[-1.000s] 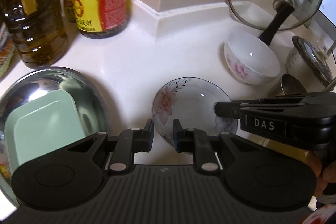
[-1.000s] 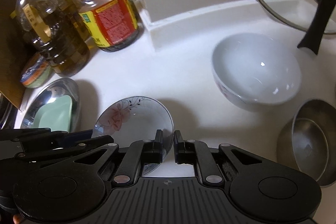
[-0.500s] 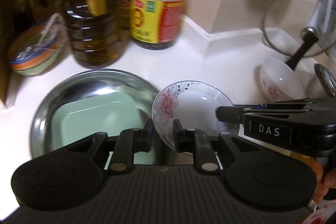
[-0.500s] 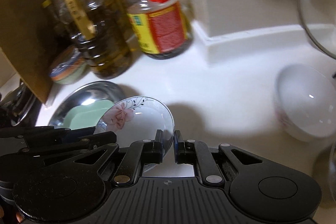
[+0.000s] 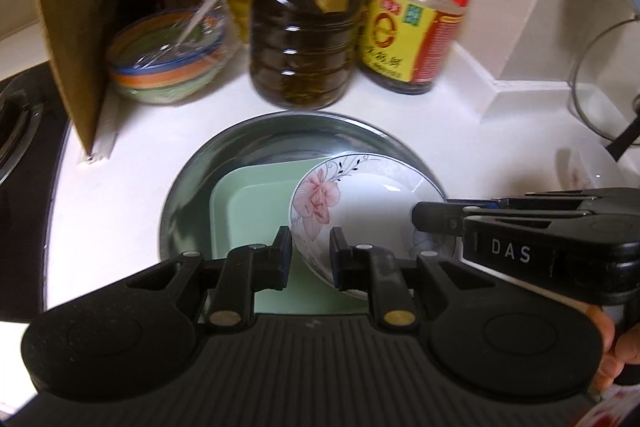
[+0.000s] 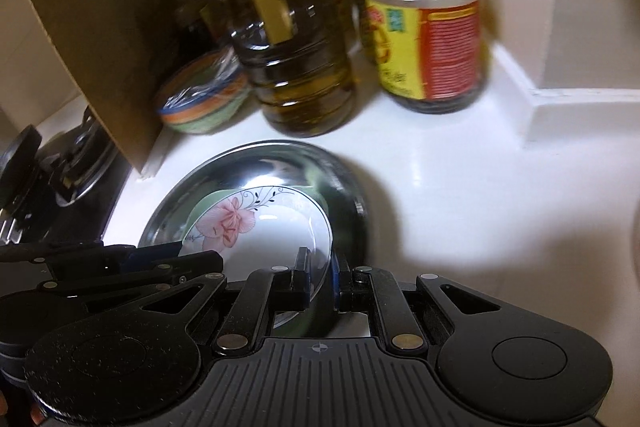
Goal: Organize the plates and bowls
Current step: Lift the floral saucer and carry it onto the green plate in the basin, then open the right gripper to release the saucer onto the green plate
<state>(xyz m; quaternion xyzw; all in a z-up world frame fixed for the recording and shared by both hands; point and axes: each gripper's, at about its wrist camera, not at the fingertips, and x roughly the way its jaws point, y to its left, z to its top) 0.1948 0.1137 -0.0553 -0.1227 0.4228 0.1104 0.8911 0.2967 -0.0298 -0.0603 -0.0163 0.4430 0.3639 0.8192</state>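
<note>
Floral plate hangs over the green dish in the steel basin, both my left gripper and right gripper clamped on its rim; next I should lower it level and release

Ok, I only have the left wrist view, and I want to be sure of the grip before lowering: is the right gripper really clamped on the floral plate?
Observer: Yes. In the right wrist view the right gripper has one pad inside and one pad outside the near rim of the floral plate, shut on it.
Operator: And how does my left gripper sit, seen from that side?
Observer: The tip of the left gripper meets the plate's left edge, just below the pink flower, apart from the right gripper's hold.
</note>
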